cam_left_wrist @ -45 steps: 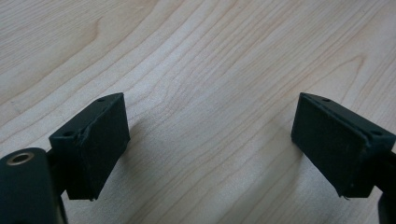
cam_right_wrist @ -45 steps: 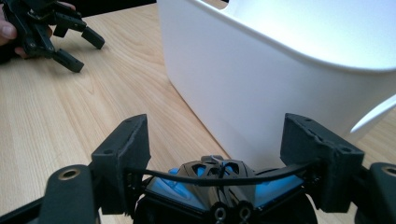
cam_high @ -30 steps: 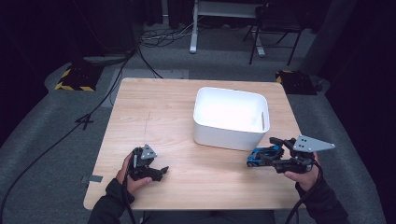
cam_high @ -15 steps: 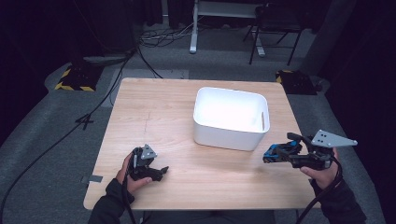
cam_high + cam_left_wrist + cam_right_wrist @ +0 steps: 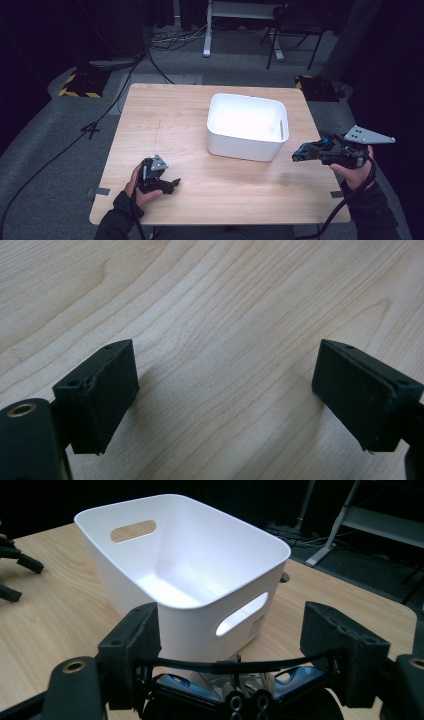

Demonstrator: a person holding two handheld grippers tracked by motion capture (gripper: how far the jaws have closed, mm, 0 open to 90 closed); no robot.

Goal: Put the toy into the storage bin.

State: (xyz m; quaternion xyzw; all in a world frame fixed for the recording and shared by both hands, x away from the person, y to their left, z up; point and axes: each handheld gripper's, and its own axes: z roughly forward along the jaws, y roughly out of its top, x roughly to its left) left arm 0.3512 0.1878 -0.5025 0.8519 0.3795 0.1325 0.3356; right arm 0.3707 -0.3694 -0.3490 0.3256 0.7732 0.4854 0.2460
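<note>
1. Nearest us, our left gripper (image 5: 159,181) rests on the bench (image 5: 175,120), fingers (image 5: 97,390) wide apart, nothing between them.
2. Our right gripper (image 5: 306,152) has lifted off the bench since a second ago, fingers (image 5: 132,645) clamped on the blue toy car (image 5: 302,151).
3. Beyond it waits the white bin (image 5: 246,126); we judge the car is bound there next.

desk (image 5: 200,125): bin (image 5: 246,127) right of centre, toward far edge | right gripper (image 5: 300,152) just right of bin's near right corner, above desk, toy car (image 5: 320,149) between its jaws | left gripper (image 5: 172,184) near front-left edge, resting on desk, well apart from bin | cables (image 5: 165,42) on floor behind desk
</note>
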